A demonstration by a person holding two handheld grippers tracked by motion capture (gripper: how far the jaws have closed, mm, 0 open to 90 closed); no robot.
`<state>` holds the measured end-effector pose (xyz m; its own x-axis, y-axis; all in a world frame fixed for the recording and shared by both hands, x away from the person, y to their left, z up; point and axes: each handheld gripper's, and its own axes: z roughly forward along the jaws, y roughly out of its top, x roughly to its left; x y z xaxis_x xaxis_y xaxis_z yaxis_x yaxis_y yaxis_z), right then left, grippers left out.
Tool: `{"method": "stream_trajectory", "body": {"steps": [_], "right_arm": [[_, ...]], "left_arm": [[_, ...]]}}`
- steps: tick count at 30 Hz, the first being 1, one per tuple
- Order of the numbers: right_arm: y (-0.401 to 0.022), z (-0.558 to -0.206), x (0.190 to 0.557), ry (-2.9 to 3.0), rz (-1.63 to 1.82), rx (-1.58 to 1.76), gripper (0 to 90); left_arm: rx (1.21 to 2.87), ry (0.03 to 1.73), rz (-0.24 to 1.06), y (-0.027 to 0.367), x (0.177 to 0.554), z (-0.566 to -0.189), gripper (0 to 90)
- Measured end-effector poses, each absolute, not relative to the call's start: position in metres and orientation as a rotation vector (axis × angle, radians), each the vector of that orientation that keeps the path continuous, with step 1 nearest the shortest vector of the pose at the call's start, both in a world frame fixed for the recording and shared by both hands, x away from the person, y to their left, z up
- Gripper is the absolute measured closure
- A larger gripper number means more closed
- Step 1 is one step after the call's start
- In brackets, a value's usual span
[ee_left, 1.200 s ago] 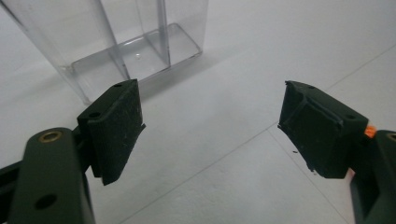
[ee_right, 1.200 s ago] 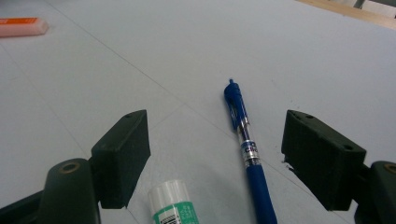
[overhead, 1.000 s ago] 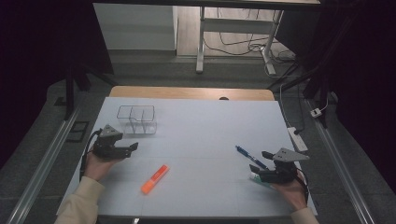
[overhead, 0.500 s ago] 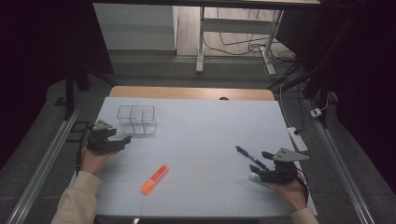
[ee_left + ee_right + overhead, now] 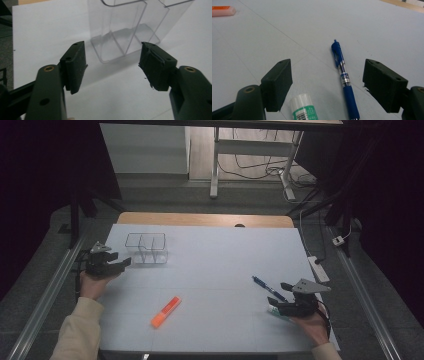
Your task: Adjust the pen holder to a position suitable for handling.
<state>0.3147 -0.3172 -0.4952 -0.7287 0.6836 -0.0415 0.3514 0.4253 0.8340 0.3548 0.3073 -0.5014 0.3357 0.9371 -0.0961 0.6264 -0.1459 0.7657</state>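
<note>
Left gripper (image 5: 112,65), jaws narrowing but empty, nears the clear organizer (image 5: 130,27); a careless nudge could shove it.

cut off: clear organizer (image 5: 130,30) top | glue stick (image 5: 303,108) lower body | blue pen (image 5: 343,77) tip end

**Operator and Gripper Appearance**

The person is wearing cream long sleeves (image 5: 75,330). Both the left gripper (image 5: 122,264) and the right gripper (image 5: 274,306) are showing black bodies, brass-ringed screw holes, grey three-cornered top plates and trailing black cables.
</note>
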Motion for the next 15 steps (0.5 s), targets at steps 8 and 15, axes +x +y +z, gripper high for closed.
{"method": "stream_trajectory", "body": {"steps": [8, 15], "right_arm": [[-0.317, -0.495, 0.315, 2.314, 1.207, 0.883, 23.2], [-0.316, -0.496, 0.315, 2.316, 1.208, 0.877, 23.2]], "left_arm": [[1.873, 1.39, 0.553, 0.313, 0.364, -0.505, 44.0], [1.872, 1.373, 0.597, 0.317, 0.371, -0.507, 50.6]]}}
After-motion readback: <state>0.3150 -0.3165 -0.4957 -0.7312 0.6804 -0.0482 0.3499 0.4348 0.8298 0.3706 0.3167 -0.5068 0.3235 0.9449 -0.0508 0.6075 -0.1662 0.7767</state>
